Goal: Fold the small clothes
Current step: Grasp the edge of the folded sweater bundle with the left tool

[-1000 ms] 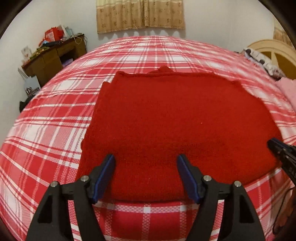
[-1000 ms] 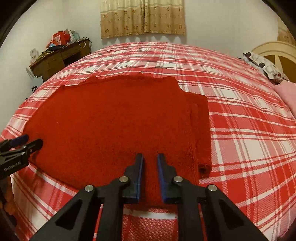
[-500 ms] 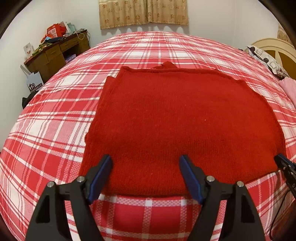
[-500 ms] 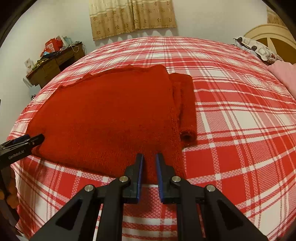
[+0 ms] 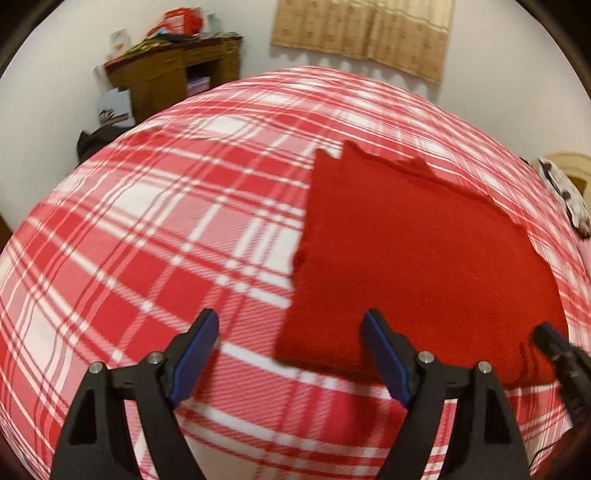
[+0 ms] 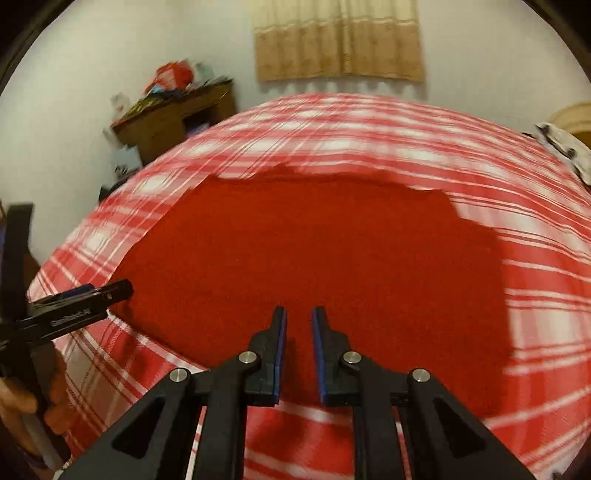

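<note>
A red knitted sweater lies flat, partly folded, on the red and white plaid bed cover. My left gripper hangs over the sweater's near left corner. Its jaws are opening and wide apart; the corner shows between them, but the pads do not press on it. The right gripper pokes in at the sweater's near right edge. In the right wrist view, my right gripper is shut to a narrow slit over the sweater's near edge, with no cloth in it. The left gripper reaches in from the left.
A cluttered wooden desk stands against the far left wall and a beige curtain hangs behind the bed. A patterned pillow and headboard sit at the right. A hand holds the left gripper's handle.
The left gripper has slid left from the sweater's middle to its near left corner, rolled, and spread wider. The right gripper has slid left from the right edge toward the middle, still shut.
</note>
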The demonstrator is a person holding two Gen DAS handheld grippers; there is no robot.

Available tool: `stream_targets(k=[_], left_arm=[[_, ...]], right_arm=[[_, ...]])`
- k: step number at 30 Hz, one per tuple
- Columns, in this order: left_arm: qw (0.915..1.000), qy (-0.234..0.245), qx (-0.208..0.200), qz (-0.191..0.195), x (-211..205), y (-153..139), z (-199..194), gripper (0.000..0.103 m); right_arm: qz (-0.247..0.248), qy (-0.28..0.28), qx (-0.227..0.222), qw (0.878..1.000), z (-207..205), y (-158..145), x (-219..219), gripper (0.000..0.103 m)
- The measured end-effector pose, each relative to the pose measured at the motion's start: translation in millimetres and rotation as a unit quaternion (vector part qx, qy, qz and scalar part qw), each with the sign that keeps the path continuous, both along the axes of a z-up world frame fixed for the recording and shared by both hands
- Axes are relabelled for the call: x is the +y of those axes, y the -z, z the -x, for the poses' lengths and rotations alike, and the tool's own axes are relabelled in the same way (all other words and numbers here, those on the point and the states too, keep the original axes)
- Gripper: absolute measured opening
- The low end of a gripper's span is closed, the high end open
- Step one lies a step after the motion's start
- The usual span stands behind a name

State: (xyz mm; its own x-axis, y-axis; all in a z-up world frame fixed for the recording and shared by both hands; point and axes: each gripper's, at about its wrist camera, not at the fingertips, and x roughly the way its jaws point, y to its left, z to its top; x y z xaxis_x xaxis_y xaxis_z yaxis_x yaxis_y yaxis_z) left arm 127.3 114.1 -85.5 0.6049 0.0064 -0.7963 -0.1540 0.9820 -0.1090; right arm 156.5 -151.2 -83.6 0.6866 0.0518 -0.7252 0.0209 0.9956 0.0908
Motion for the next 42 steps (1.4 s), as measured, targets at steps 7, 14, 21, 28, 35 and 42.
stream_targets(k=[7, 14, 21, 28, 35, 42], left_arm=[[0.9978, -0.031, -0.006, 0.058, 19, 11, 7, 0.083], [0.9919, -0.033, -0.022, 0.12, 0, 5, 14, 0.083], [0.9871, -0.054, -0.032, 0.148, -11, 11, 10, 0.086], [0.9698, -0.064, -0.047, 0.231, 6, 18, -37, 0.08], [0.9709, -0.049, -0.052, 0.228, 5, 21, -37, 0.028], [0.9729, -0.039, -0.06, 0.22, 4, 16, -36, 0.027]], right_arm=[[0.033, -0.016, -0.011, 0.999, 2, 24, 13, 0.015], [0.012, -0.017, -0.02, 1.0, 1, 24, 7, 0.016], [0.005, -0.018, -0.025, 1.0, 4, 25, 6, 0.016], [-0.01, -0.021, -0.027, 0.999, 5, 26, 1, 0.016], [-0.008, -0.021, -0.028, 0.999, 4, 27, -1, 0.016], [-0.024, -0.028, -0.023, 0.999, 3, 27, -3, 0.02]])
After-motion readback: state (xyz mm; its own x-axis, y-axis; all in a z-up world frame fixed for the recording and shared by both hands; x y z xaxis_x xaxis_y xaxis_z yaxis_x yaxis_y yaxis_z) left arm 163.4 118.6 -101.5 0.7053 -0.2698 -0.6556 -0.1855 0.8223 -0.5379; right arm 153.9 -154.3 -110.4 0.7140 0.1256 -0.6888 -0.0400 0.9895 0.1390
